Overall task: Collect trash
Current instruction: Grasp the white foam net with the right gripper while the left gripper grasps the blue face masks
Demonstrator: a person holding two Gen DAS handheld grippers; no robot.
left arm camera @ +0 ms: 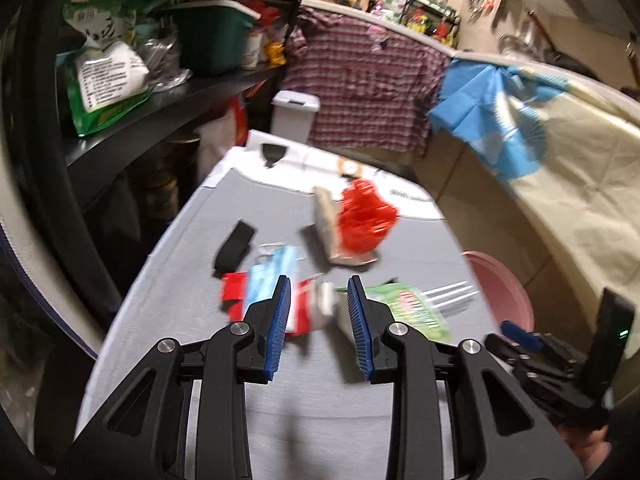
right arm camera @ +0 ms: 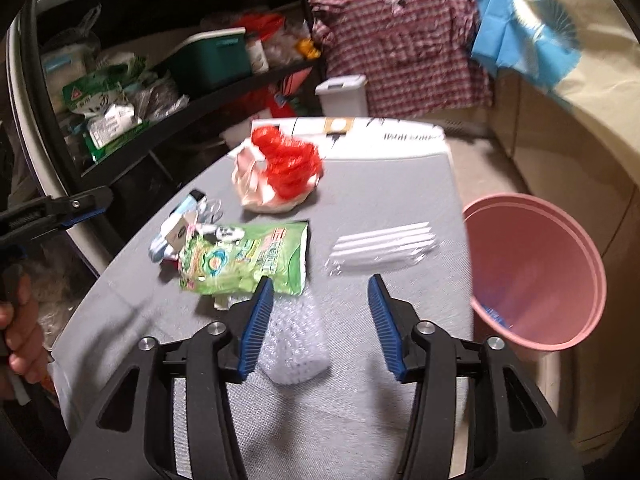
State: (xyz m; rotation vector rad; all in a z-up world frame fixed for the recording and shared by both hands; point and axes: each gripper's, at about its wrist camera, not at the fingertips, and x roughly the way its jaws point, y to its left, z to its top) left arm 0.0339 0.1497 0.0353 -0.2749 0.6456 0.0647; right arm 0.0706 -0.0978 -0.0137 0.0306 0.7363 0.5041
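Left wrist view: left gripper point(left arm camera: 318, 280) jaws apart, nothing between the blue ribbed pads, hovering over the grey table top point(left arm camera: 168, 300). Trash starts right past the tips: red-and-white crumpled wrapper point(left arm camera: 308, 308) at 12 o'clock, showing through the gap, contact can't be told through the blur; light-blue face mask point(left arm camera: 272, 270) at 11; green printed plastic pouch point(left arm camera: 408, 304) at 1, partly behind the right-side finger. Flat black strip point(left arm camera: 234, 246) further out at 11, red plastic bag on a beige folded paper point(left arm camera: 362, 216) at 12, far. Pink round plastic bin point(left arm camera: 504, 284) at 3, off the table edge. Right gripper point(left arm camera: 520, 338) only partly in frame at 4, its jaw state unreadable here. Right wrist view: right gripper point(right arm camera: 320, 284) jaws apart, wider gap, clamping nothing. Clear bubble-wrap piece point(right arm camera: 296, 344) lies on the table in the gap, hard against the left-side pad, well clear of the right-side pad. Green pouch at 11, its near edge just at the left-side fingertip. White plastic straws in a clear sleeve point(right arm camera: 380, 246) at 12, apart from the tips. Red bag at 12, far. Pink bin at 2 to 3, beside the table. Left gripper and the hand point(right arm camera: 20, 332) holding it at 9.
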